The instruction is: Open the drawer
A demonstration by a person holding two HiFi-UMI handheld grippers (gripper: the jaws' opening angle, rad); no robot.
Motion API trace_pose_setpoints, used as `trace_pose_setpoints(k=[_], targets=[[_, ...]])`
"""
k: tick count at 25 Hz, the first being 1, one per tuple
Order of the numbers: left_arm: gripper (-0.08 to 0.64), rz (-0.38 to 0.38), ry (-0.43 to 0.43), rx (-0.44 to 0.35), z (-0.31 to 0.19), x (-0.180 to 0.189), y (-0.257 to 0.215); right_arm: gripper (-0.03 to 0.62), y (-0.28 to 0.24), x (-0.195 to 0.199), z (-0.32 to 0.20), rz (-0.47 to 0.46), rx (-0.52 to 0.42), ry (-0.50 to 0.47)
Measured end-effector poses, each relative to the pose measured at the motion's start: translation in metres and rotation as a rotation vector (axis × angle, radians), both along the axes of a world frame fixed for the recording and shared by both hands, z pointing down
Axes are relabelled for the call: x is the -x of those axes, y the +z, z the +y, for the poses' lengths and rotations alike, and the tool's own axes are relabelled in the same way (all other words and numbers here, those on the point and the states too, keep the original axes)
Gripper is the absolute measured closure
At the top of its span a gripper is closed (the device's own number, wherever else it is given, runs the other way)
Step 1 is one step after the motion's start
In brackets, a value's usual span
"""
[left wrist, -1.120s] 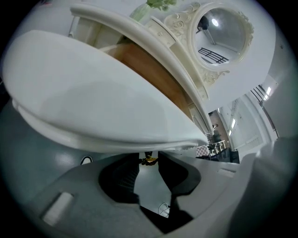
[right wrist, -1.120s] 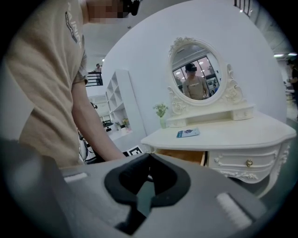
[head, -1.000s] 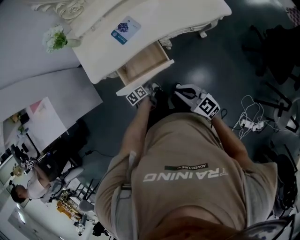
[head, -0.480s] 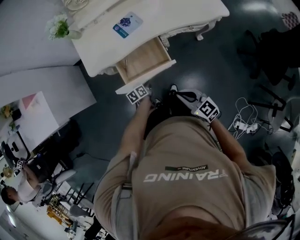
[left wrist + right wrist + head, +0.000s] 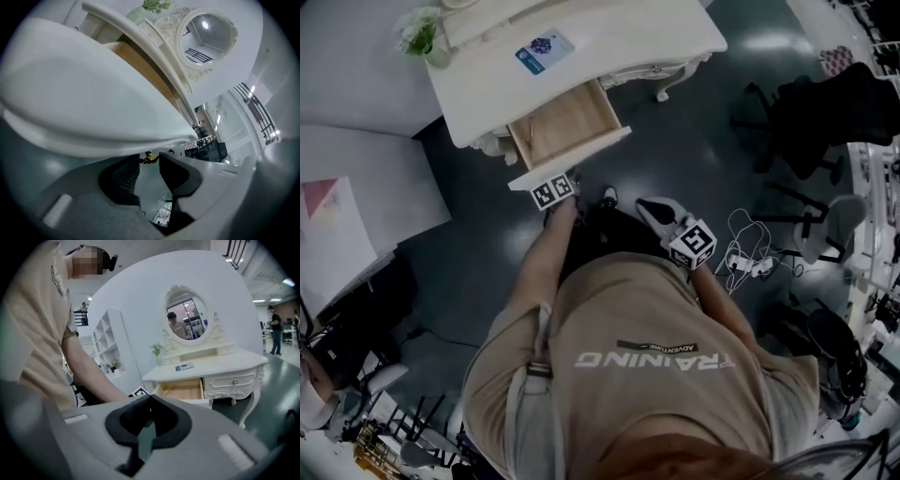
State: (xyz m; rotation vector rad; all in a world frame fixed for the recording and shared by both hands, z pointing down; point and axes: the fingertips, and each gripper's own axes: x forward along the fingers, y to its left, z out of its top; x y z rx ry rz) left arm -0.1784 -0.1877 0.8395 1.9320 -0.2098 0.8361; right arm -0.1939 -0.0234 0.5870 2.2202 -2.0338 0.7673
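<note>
The white dressing table has its left drawer pulled out, bare wood showing inside. My left gripper sits just under the drawer's white front. Its jaws are closed on the small brass knob. In the head view its marker cube lies against the drawer front. My right gripper is shut on nothing and held back to the right. From there it looks at the open drawer.
A flower vase and a blue card rest on the tabletop. An oval mirror rises behind. A second drawer stays closed. Cables and a power strip lie on the dark floor; office chairs stand at right.
The drawer has slid further out of the table with the left gripper at its front. The person has moved back and the right gripper has dropped lower right.
</note>
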Motion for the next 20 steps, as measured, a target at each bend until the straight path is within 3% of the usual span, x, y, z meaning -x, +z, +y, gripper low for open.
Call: trace_pose_setpoints(k=[6, 9, 13, 15, 17, 20], targets=[[0.428, 0.063, -0.035, 0.062, 0.005, 0.007, -0.014, 0.598, 0.005, 0.015, 0.025, 0.038, 0.017, -0.003], [0.428, 0.092, -0.002, 0.067, 0.014, 0.017, -0.032, 0.598, 0.001, 0.014, 0.028, 0.073, -0.020, -0.021], [0.428, 0.150, 0.027, 0.053, 0.027, 0.019, -0.068, 0.598, -0.004, 0.000, 0.024, 0.003, -0.033, 0.002], [0.428, 0.187, 0.072, 0.005, 0.040, 0.023, -0.088, 0.598, -0.001, -0.010, 0.025, -0.042, -0.005, 0.036], [0.430, 0.226, 0.114, -0.092, 0.044, 0.029, -0.114, 0.597, 0.000, -0.019, 0.019, -0.029, 0.016, 0.021], [0.503, 0.276, 0.108, -0.346, 0.030, 0.035, -0.169, 0.598, -0.010, -0.035, 0.003, 0.011, 0.014, -0.039]])
